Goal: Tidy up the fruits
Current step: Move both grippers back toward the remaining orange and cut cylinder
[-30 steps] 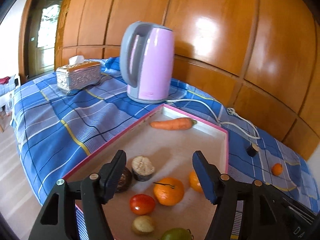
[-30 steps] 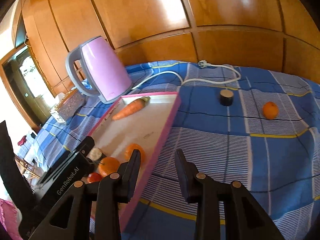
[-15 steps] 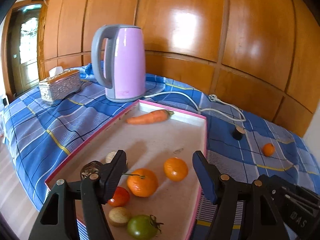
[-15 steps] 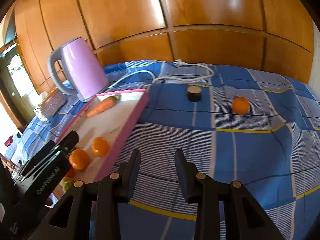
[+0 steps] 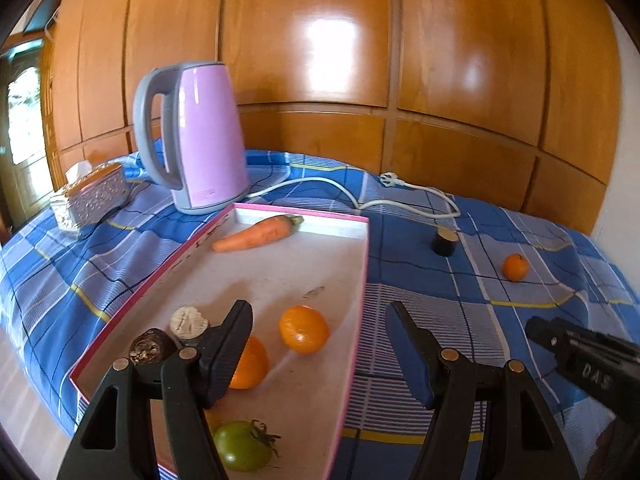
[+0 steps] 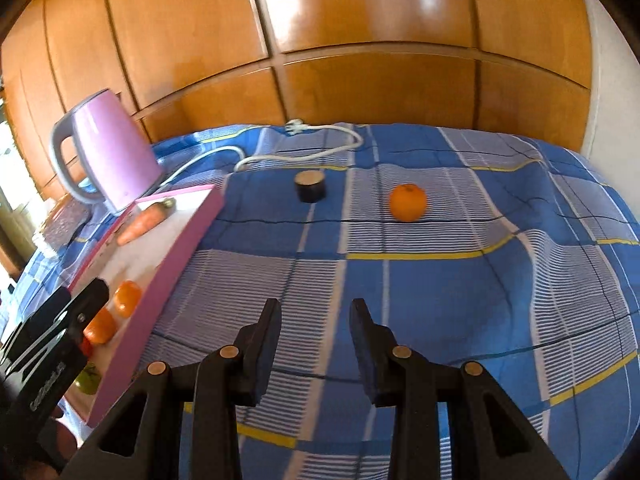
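A pink-rimmed tray [image 5: 362, 264] [image 6: 176, 256] lies on the blue plaid cloth. It holds a carrot [image 5: 256, 234] [image 6: 142, 222], two oranges [image 5: 304, 330] [image 5: 248, 364], a green tomato [image 5: 242, 446] and two brown cut pieces [image 5: 188, 322]. A loose orange [image 6: 408, 202] [image 5: 515, 267] and a dark cylinder with a tan top [image 6: 310, 187] [image 5: 445, 241] lie on the cloth right of the tray. My left gripper [image 5: 320, 350] is open and empty over the tray's near right part. My right gripper [image 6: 316, 350] is open and empty above bare cloth, well short of the loose orange.
A pink kettle [image 5: 196, 136] [image 6: 106, 156] stands behind the tray, its white cord [image 5: 400, 196] trailing right along the wood-panel wall. A silver tissue box [image 5: 92, 198] sits far left. The cloth-covered edge drops off at left.
Both grippers have swung right: the tray has slid leftward in both views, and the loose orange and cylinder now sit nearer the centre of the right wrist view. Both stay open.
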The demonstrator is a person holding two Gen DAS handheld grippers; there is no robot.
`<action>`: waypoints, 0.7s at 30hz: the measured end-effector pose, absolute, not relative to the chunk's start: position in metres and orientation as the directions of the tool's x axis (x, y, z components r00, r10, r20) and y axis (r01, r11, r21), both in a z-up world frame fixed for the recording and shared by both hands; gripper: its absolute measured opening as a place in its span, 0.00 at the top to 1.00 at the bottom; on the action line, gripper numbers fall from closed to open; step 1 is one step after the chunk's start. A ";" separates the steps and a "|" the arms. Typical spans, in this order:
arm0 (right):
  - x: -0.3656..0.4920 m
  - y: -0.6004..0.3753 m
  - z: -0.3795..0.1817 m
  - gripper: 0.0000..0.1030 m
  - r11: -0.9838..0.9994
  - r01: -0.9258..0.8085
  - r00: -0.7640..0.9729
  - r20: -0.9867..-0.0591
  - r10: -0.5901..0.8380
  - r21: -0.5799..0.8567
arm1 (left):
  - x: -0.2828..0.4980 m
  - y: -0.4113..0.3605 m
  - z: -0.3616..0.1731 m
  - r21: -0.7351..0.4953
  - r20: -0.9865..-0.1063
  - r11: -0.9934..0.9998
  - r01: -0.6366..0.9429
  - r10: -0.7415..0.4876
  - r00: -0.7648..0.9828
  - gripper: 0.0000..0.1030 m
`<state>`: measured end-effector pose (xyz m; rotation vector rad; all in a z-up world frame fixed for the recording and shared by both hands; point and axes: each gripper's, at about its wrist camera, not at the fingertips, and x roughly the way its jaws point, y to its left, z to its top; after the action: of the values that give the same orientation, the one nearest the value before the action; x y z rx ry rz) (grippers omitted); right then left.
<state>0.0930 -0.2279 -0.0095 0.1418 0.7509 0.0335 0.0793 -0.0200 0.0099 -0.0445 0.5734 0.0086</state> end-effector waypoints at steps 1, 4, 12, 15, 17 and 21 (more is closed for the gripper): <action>0.094 -0.231 -0.010 0.65 0.990 0.029 0.731 -0.678 0.075 0.141 | 0.079 -0.022 0.010 -0.035 -0.543 0.999 -0.013 -0.008 0.840 0.33; 0.099 -0.240 -0.011 0.65 0.990 0.048 0.735 -0.675 0.057 0.136 | 0.080 -0.025 0.009 -0.028 -0.547 1.000 -0.001 -0.015 0.837 0.33; 0.112 -0.256 -0.018 0.65 0.990 0.105 0.758 -0.652 -0.018 0.095 | 0.081 -0.033 0.007 -0.006 -0.557 1.000 0.024 -0.024 0.830 0.33; 0.117 -0.260 -0.021 0.65 0.988 0.133 0.758 -0.650 -0.049 0.081 | 0.082 -0.035 0.006 0.000 -0.561 0.999 0.033 -0.028 0.828 0.33; 0.119 -0.262 -0.022 0.65 0.987 0.141 0.764 -0.642 -0.063 0.071 | 0.082 -0.036 0.005 0.003 -0.563 0.999 0.036 -0.028 0.826 0.33; 0.125 -0.263 -0.025 0.65 0.987 0.140 0.760 -0.647 -0.059 0.073 | 0.083 -0.039 0.005 0.009 -0.564 0.999 0.042 -0.029 0.826 0.33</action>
<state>0.1247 -0.2631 -0.0248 0.1199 0.6991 -0.1087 0.0825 -0.0387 0.0046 0.0217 0.5984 -0.0379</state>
